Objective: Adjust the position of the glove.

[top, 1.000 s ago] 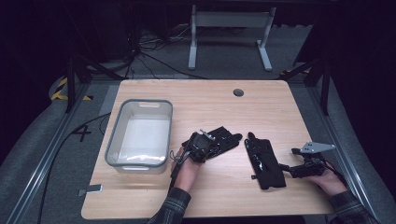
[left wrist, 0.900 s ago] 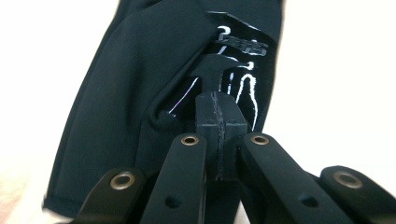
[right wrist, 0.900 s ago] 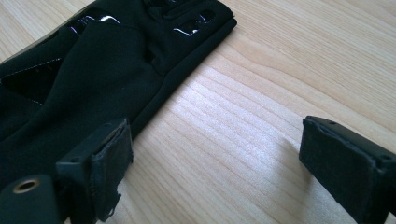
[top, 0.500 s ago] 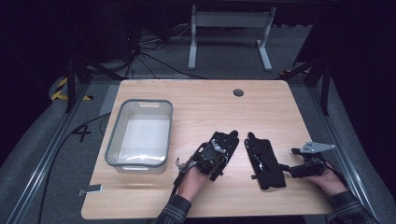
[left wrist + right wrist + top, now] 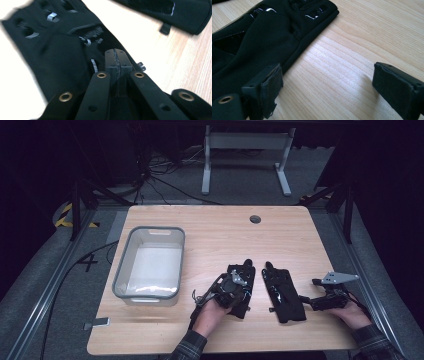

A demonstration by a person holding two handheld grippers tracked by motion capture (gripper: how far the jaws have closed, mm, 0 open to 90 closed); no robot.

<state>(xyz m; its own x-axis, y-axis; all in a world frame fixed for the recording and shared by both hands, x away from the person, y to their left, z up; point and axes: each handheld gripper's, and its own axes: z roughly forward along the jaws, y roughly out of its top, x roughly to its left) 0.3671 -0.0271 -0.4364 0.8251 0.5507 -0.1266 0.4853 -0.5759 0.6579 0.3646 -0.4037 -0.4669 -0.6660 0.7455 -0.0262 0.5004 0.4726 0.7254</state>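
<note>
Room: dark floor, cables and a metal stand (image 5: 245, 157) lay behind the wooden table (image 5: 215, 232).
Left glove (image 5: 244, 287): under the left gripper (image 5: 116, 58), whose jaws were closed with nothing visibly pinched.
Right glove (image 5: 285, 292): just beside the wide-open, empty right gripper (image 5: 325, 85).
Bin (image 5: 150, 262): well apart, left.

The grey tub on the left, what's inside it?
The grey tub looks empty: only its pale, shiny bottom shows. The strip just behind its near wall is hidden from the high view.
</note>
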